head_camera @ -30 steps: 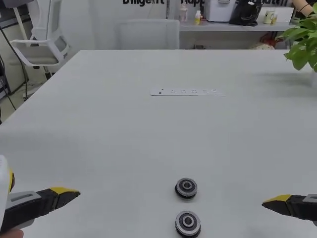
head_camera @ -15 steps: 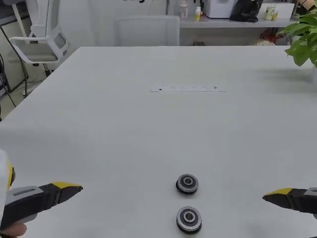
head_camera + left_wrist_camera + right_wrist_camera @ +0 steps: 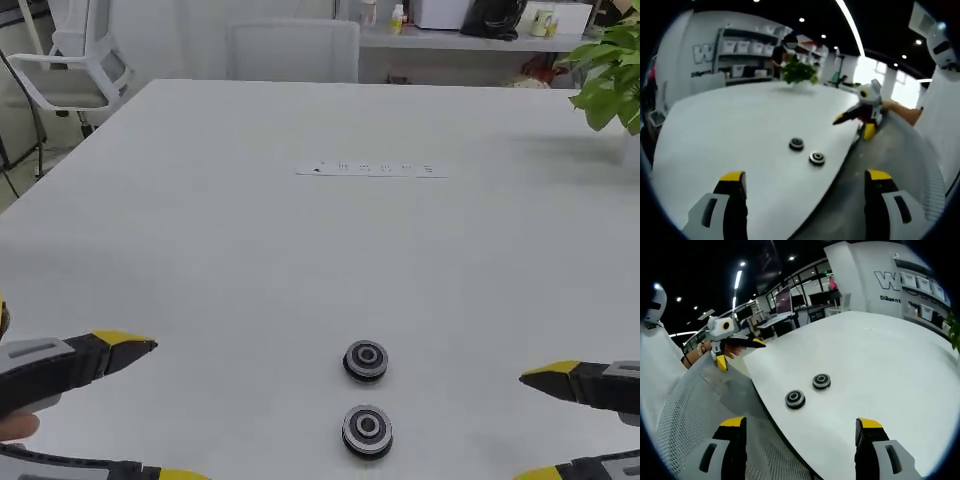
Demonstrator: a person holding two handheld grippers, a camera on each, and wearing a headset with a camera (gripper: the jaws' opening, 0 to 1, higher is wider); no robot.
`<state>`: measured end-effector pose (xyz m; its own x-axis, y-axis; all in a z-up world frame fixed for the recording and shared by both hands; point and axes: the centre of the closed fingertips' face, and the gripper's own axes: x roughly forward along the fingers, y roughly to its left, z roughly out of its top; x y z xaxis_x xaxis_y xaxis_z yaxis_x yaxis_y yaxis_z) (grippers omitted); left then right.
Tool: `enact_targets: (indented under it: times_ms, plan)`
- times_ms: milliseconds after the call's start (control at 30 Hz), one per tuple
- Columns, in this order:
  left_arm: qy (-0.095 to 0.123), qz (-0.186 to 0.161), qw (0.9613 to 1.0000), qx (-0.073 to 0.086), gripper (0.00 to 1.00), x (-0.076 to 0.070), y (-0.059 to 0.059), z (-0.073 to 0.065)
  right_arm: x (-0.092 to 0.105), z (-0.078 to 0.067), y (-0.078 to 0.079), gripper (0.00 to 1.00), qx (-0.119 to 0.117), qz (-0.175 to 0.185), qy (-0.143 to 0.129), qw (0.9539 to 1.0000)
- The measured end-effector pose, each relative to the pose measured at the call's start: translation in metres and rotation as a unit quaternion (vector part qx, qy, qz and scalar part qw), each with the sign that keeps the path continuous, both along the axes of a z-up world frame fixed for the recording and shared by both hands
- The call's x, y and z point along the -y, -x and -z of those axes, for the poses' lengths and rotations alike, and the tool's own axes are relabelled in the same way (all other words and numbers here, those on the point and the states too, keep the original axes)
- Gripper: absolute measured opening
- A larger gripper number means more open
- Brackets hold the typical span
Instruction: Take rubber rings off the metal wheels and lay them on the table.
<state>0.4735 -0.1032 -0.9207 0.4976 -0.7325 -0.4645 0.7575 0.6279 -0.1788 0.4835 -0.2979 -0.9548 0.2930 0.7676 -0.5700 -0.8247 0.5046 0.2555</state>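
Metal wheels [image 3: 365,361] between left gripper [image 3: 805,177] and right gripper [image 3: 801,422], clear of fingers [image 3: 732,187]

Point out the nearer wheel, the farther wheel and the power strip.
nearer wheel [image 3: 367,431], head view, on its hub.
farther wheel [image 3: 365,360], head view, on its hub.
power strip [image 3: 371,169], head view, middle of its top.

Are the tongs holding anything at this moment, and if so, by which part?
Nothing is held. The left tongs and right tongs are open and empty, apart from the near wheel and far wheel on the table.
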Motion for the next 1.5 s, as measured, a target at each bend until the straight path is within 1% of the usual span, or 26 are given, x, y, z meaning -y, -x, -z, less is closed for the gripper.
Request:
enact_targets:
  times_ms: [167, 300, 333, 400, 433, 467, 567, 667, 733, 767, 800, 900, 933, 967, 1000, 1033, 1067, 1100, 1167, 1200, 1233, 1333, 1400, 1433, 1467, 1500]
  plan:
    - [-0.005, 0.022, 0.9996, 0.014, 1.00, 0.010, -0.005, -0.009, -0.001, -0.012, -0.008, 0.89, 0.015, 0.004, -0.004, 0.9999]
    - [-0.018, 0.044, 0.9984, 0.029, 1.00, 0.017, -0.008, -0.017, -0.004, -0.023, -0.017, 0.88, 0.030, 0.000, -0.004, 0.9995]
    - [-0.016, 0.045, 0.9983, 0.031, 1.00, 0.018, -0.009, -0.020, -0.005, -0.026, -0.019, 0.88, 0.034, -0.003, -0.003, 0.9994]
    - [-0.004, 0.050, 0.9981, 0.035, 1.00, 0.022, -0.012, -0.028, -0.008, -0.036, -0.028, 0.88, 0.054, -0.008, 0.001, 0.9985]
    - [0.000, 0.052, 0.9979, 0.038, 1.00, 0.023, -0.013, -0.032, -0.011, -0.042, -0.032, 0.87, 0.063, -0.011, -0.001, 0.9980]
    - [0.002, 0.056, 0.9974, 0.045, 1.00, 0.026, -0.016, -0.037, -0.013, -0.047, -0.034, 0.87, 0.067, -0.012, -0.004, 0.9976]
    - [-0.002, 0.065, 0.9958, 0.064, 0.99, 0.032, -0.023, -0.047, -0.019, -0.059, -0.042, 0.85, 0.082, -0.022, -0.007, 0.9963]
    - [-0.007, 0.077, 0.9942, 0.075, 0.99, 0.038, -0.030, -0.053, -0.027, -0.069, -0.050, 0.82, 0.101, -0.036, -0.007, 0.9942]
    - [-0.013, 0.087, 0.9925, 0.085, 0.98, 0.044, -0.034, -0.058, -0.035, -0.075, -0.053, 0.79, 0.110, -0.047, -0.016, 0.9927]
    - [-0.016, 0.089, 0.9910, 0.099, 0.97, 0.046, -0.037, -0.062, -0.038, -0.077, -0.054, 0.78, 0.113, -0.052, -0.020, 0.9920]
    - [-0.013, 0.092, 0.9887, 0.118, 0.96, 0.050, -0.041, -0.068, -0.044, -0.081, -0.057, 0.76, 0.119, -0.057, -0.026, 0.9909]
    - [0.002, 0.093, 0.9871, 0.130, 0.94, 0.059, -0.047, -0.079, -0.056, -0.086, -0.062, 0.71, 0.131, -0.070, -0.031, 0.9884]
    - [0.011, 0.095, 0.9856, 0.140, 0.93, 0.063, -0.051, -0.084, -0.061, -0.087, -0.064, 0.70, 0.136, -0.077, -0.033, 0.9871]
    - [0.020, 0.098, 0.9840, 0.147, 0.93, 0.066, -0.053, -0.089, -0.064, -0.087, -0.064, 0.69, 0.138, -0.083, -0.035, 0.9863]
    - [0.044, 0.109, 0.9815, 0.151, 0.92, 0.073, -0.055, -0.095, -0.069, -0.087, -0.064, 0.67, 0.142, -0.095, -0.038, 0.9846]
    - [0.060, 0.112, 0.9813, 0.145, 0.92, 0.076, -0.056, -0.098, -0.072, -0.085, -0.064, 0.65, 0.143, -0.104, -0.038, 0.9835]
    - [0.068, 0.111, 0.9823, 0.135, 0.91, 0.077, -0.058, -0.098, -0.075, -0.083, -0.063, 0.63, 0.145, -0.112, -0.038, 0.9824]
    - [0.065, 0.110, 0.9826, 0.135, 0.90, 0.077, -0.062, -0.098, -0.078, -0.080, -0.063, 0.62, 0.147, -0.119, -0.039, 0.9811]
    - [0.064, 0.108, 0.9821, 0.140, 0.90, 0.080, -0.070, -0.098, -0.082, -0.076, -0.062, 0.61, 0.145, -0.125, -0.043, 0.9805]
    - [0.059, 0.109, 0.9816, 0.145, 0.90, 0.081, -0.075, -0.096, -0.085, -0.074, -0.059, 0.61, 0.144, -0.131, -0.049, 0.9795]
    - [0.057, 0.112, 0.9811, 0.148, 0.89, 0.083, -0.077, -0.095, -0.088, -0.072, -0.058, 0.61, 0.145, -0.134, -0.057, 0.9786]
    - [0.050, 0.125, 0.9788, 0.154, 0.88, 0.093, -0.079, -0.090, -0.088, -0.065, -0.058, 0.57, 0.139, -0.129, -0.064, 0.9797]
    - [0.043, 0.130, 0.9777, 0.159, 0.87, 0.097, -0.081, -0.086, -0.088, -0.060, -0.058, 0.55, 0.138, -0.124, -0.074, 0.9798]
    - [0.036, 0.134, 0.9765, 0.165, 0.86, 0.100, -0.083, -0.081, -0.088, -0.057, -0.057, 0.54, 0.131, -0.121, -0.080, 0.9808]
    - [0.031, 0.136, 0.9763, 0.166, 0.85, 0.102, -0.084, -0.078, -0.088, -0.050, -0.055, 0.53, 0.111, -0.119, -0.083, 0.9832]
    - [0.026, 0.141, 0.9758, 0.165, 0.84, 0.104, -0.085, -0.072, -0.086, -0.045, -0.052, 0.52, 0.096, -0.120, -0.078, 0.9851]
